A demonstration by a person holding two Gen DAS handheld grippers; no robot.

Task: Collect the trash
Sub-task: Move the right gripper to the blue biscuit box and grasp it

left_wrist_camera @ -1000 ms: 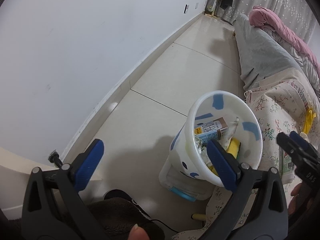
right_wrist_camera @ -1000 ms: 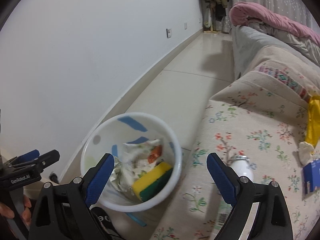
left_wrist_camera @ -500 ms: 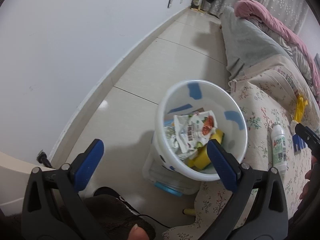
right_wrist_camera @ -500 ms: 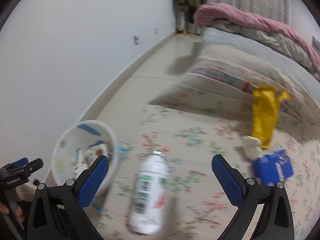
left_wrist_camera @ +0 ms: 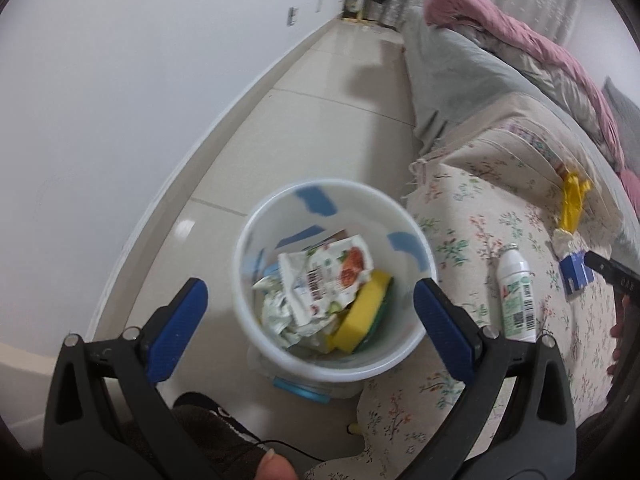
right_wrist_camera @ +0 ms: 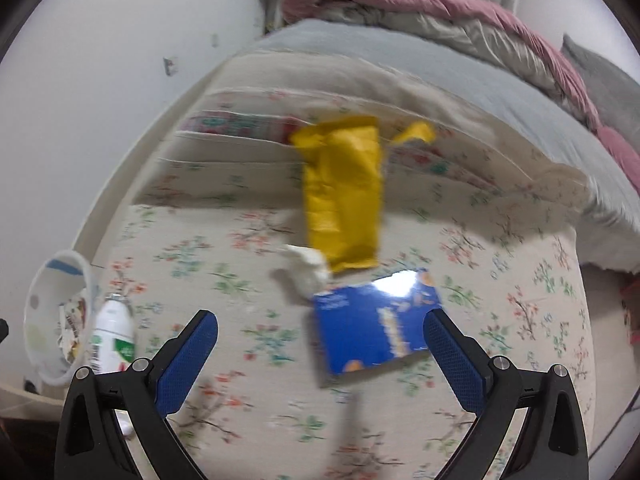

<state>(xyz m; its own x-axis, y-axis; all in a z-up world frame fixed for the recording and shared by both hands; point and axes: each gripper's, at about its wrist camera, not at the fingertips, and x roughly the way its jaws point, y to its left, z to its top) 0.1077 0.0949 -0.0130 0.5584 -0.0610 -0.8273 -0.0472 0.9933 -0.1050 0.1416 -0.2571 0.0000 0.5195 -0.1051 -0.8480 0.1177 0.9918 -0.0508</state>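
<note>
A white bin with blue patches (left_wrist_camera: 404,264) stands on the floor beside the bed, holding a crumpled wrapper (left_wrist_camera: 324,276) and a yellow-green sponge (left_wrist_camera: 362,316). My left gripper (left_wrist_camera: 310,310) is open and empty above it. On the floral bedspread lie a white bottle (left_wrist_camera: 516,296) (right_wrist_camera: 114,334), a blue box (right_wrist_camera: 376,326) (left_wrist_camera: 574,276), a white tissue wad (right_wrist_camera: 308,270) and a yellow bag (right_wrist_camera: 346,192) (left_wrist_camera: 572,200). My right gripper (right_wrist_camera: 320,356) is open and empty over the bed, just short of the blue box. The bin shows at the left in the right wrist view (right_wrist_camera: 34,304).
A white wall and tiled floor (left_wrist_camera: 320,120) run along the left. The bed carries a grey sheet (left_wrist_camera: 452,80) and a pink quilt (right_wrist_camera: 420,4) further back. A dark shoe (left_wrist_camera: 216,428) and a clear container (left_wrist_camera: 304,382) sit under the bin's near side.
My right gripper has swung right, from over the bin to over the bed facing the blue box. My left gripper has moved closer above the bin. Both stayed open.
</note>
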